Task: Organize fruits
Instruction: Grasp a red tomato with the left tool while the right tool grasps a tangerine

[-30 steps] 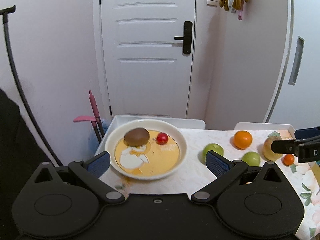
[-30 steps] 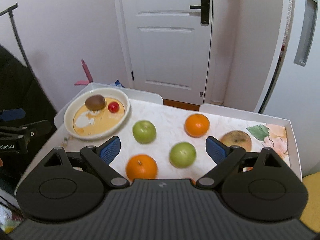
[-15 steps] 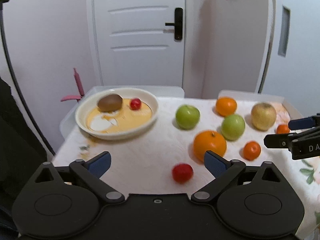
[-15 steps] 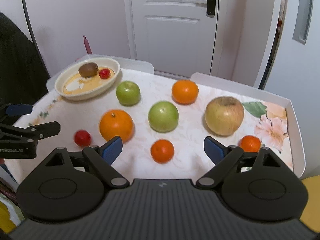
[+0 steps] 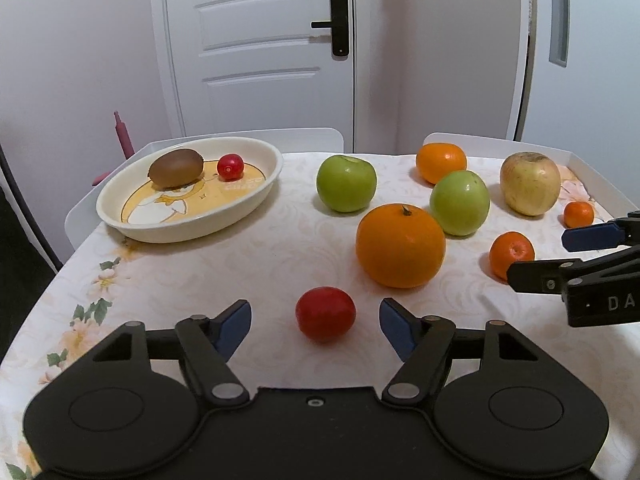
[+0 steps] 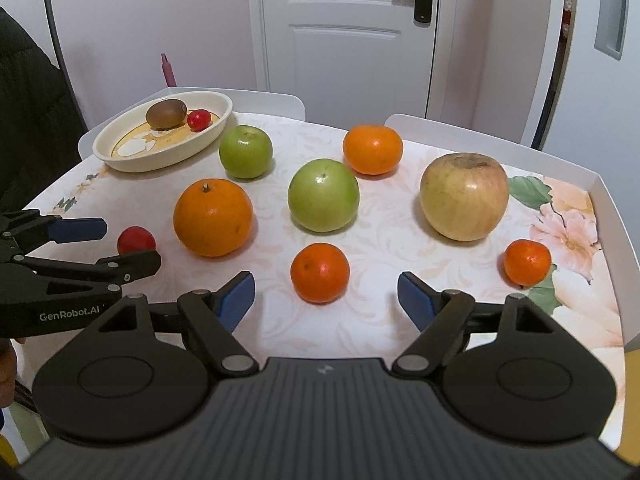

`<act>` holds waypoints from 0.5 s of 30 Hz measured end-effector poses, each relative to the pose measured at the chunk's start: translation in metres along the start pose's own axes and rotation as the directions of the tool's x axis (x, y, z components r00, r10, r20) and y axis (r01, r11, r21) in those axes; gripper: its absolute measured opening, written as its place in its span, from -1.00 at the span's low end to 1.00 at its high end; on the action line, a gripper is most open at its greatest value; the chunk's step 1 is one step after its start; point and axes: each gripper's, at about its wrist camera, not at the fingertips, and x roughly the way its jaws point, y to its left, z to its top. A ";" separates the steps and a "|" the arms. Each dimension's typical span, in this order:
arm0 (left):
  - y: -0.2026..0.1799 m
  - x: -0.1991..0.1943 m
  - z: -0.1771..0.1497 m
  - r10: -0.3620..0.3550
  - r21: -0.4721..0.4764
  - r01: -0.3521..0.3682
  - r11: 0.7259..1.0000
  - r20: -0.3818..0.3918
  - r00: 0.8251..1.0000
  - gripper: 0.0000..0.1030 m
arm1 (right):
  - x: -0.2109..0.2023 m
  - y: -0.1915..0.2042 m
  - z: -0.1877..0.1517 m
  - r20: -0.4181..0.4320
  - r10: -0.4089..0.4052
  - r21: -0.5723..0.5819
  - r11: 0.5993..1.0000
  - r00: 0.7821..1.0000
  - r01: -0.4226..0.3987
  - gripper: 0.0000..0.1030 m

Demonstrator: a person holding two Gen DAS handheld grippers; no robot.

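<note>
Lower centre of left view: small red fruit (image 5: pixel 325 313) on counter (image 5: pixel 240 264) between my left tongs (image 5: pixel 315 318), closing in, not yet touching. Right tongs (image 6: pixel 326 294) part-open, empty, mandarin (image 6: pixel 320 273) just ahead.

You see a matt, floral-printed cloth (image 5: pixel 260 264) covering the bench. At eleven o'clock sits a glossy ceramic-looking dish (image 5: pixel 188 232) holding a dull, fuzzy brown kiwi (image 5: pixel 176 168). The green apples (image 6: pixel 323 195) shine smoothly; the big orange (image 6: pixel 213 218) looks finely pebbled. Your fingers (image 5: pixel 232 326) carry matt blue pads on black, plastic-looking arms with bright metal pivots.
</note>
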 end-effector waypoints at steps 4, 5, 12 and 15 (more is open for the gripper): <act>-0.002 0.005 -0.002 0.003 -0.002 -0.003 1.000 -0.011 1.000 0.13 | 0.007 0.000 0.000 -0.007 0.000 0.010 1.000 1.000 0.000 0.61; -0.002 0.006 -0.002 0.002 -0.004 -0.002 1.000 -0.015 1.000 0.04 | 0.009 0.000 0.000 -0.007 -0.001 0.011 1.000 1.000 0.001 0.59; -0.005 0.008 -0.002 0.002 -0.003 -0.002 1.000 -0.020 1.000 -0.27 | 0.014 0.000 0.003 -0.008 -0.006 0.010 1.000 1.000 0.006 0.46; -0.005 0.008 -0.002 0.000 -0.005 0.000 1.000 -0.020 1.000 -0.27 | 0.018 0.001 0.004 -0.009 -0.010 0.007 1.000 1.000 0.010 0.39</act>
